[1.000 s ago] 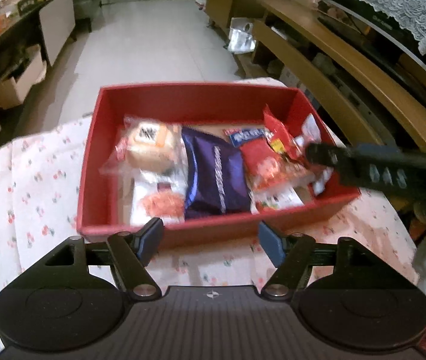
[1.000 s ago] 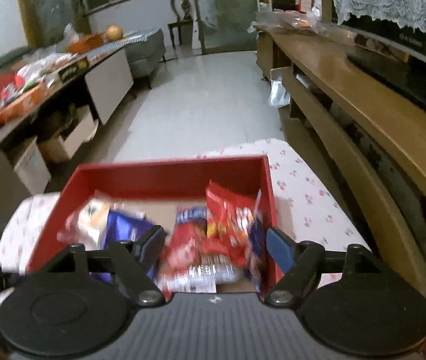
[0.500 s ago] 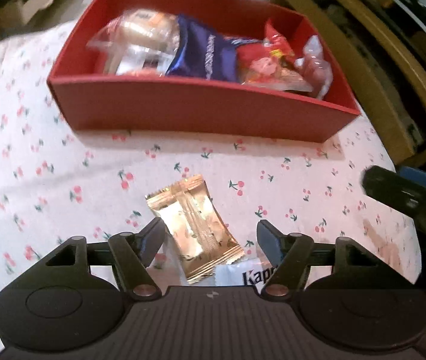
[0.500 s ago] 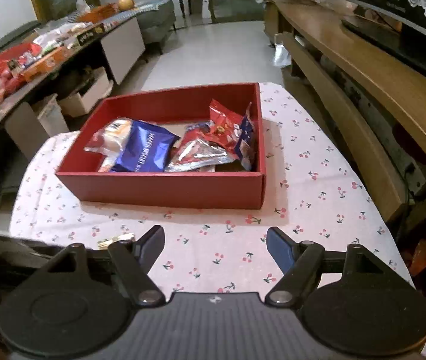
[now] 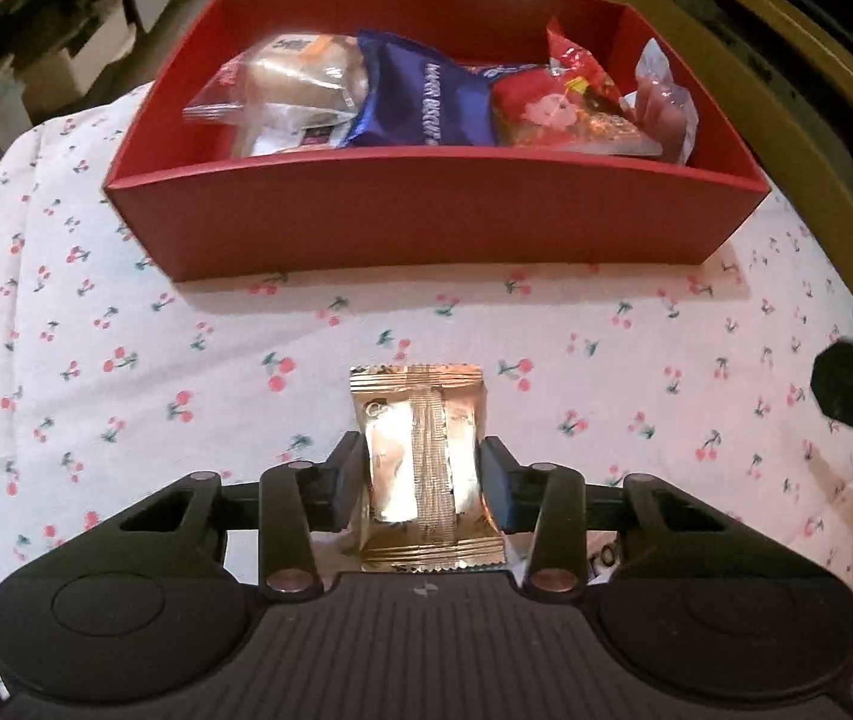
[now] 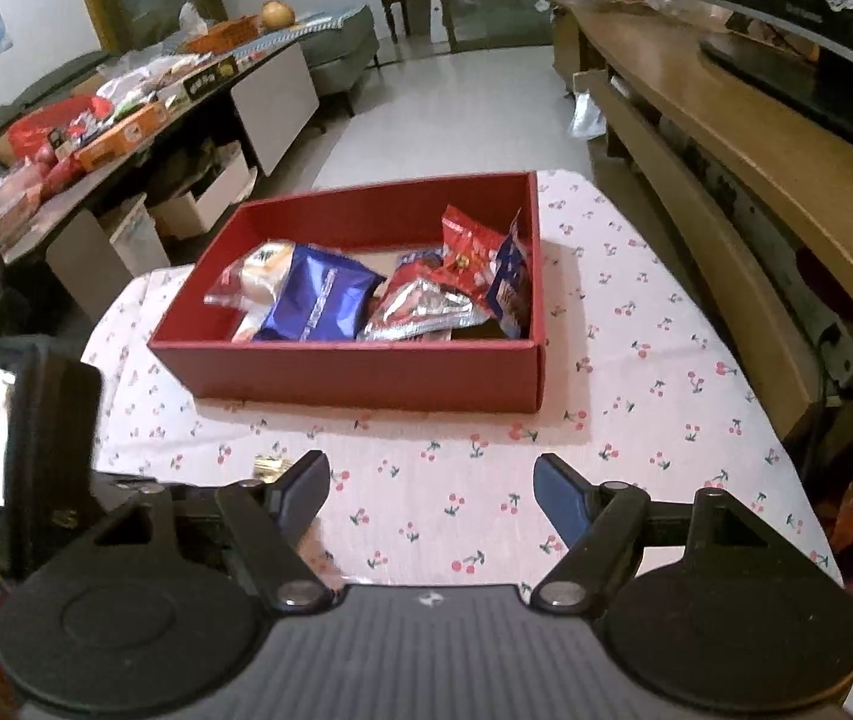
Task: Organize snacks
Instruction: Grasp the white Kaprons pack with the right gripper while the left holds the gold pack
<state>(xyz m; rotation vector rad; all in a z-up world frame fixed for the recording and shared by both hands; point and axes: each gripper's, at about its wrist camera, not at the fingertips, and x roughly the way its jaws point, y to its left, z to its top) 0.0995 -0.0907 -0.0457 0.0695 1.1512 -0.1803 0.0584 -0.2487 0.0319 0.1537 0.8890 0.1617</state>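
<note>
Gold foil fills the middle of my left wrist view: a small gold snack packet [image 5: 423, 468] sits pinched between my left gripper [image 5: 423, 480], a finger pressed against each of its long sides, so that tool is clamped on it. The packet lies lengthwise along the fingers, its crimped far end pointing toward the red box [image 5: 432, 222], and I cannot tell whether it is lifted or resting on the cherry-print tablecloth [image 5: 126, 360].

The red box stands farther out on the cloth, well apart from the packet. Inside it I see a clear-wrapped bread roll [image 5: 300, 75] at the left, a blue biscuit bag [image 5: 426, 102] beside it in the middle, and red snack packs [image 5: 552, 96] toward the right wall.

From the right wrist view, my right gripper [image 6: 432, 489] hangs over bare cloth in front of the box with its fingers spread wide and nothing between them. The same box [image 6: 366, 372] shows there with its blue bag [image 6: 321, 300] and a silver-backed pack [image 6: 420, 312]. A sliver of gold [image 6: 270, 465] peeks out just past the left fingertip. A wooden bench [image 6: 726, 138] runs along the right side.
</note>
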